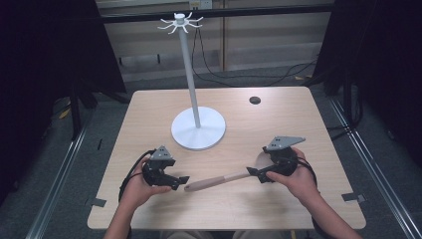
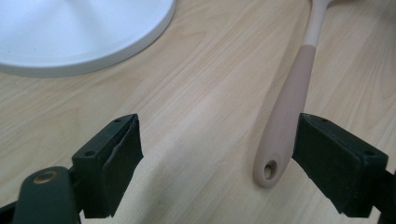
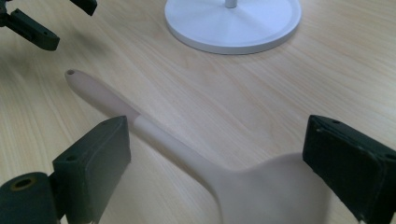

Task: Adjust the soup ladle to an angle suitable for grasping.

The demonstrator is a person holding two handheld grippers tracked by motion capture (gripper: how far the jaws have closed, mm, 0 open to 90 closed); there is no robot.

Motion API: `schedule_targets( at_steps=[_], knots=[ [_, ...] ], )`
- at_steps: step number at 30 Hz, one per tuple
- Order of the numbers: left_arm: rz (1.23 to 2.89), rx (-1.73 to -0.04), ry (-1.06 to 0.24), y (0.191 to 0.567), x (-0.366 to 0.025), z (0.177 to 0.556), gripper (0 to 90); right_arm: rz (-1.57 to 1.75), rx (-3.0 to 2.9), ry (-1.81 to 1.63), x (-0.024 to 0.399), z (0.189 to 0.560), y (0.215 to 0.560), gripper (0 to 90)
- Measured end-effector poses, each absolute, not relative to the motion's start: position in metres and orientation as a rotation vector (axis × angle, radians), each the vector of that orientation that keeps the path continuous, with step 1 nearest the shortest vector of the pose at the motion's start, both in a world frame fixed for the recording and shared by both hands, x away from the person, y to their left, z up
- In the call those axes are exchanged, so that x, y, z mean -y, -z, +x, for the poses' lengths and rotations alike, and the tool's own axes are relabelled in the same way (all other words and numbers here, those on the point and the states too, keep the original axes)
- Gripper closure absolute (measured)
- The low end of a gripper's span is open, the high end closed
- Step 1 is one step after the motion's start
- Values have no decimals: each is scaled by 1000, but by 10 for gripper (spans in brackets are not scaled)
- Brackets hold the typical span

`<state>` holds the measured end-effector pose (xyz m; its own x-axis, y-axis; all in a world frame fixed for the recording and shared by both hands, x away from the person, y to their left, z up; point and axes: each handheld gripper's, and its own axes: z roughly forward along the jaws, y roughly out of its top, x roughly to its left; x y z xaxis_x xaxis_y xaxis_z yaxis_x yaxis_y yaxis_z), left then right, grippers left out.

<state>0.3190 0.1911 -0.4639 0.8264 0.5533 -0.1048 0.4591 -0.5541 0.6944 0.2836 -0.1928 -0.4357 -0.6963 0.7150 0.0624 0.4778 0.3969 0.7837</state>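
Clearly the spatula, lying flat on the counter just in front of the white stand, could skid aside, since both the left tool and right tool gape around it unclamped.

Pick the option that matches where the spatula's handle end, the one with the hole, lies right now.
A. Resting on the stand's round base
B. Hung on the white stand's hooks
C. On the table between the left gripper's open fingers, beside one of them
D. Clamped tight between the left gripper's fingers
C: in the left gripper view the spatula's holed end lies flat on the table, between the wide-apart fingers of the left gripper.
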Motion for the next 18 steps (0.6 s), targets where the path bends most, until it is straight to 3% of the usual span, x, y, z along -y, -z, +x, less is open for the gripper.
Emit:
schedule_targets(
  at_steps=[18],
  knots=[
    [2247,-750,-170,467,-203,318,137,867,-2596,-989,152,301,464,178]
  ],
)
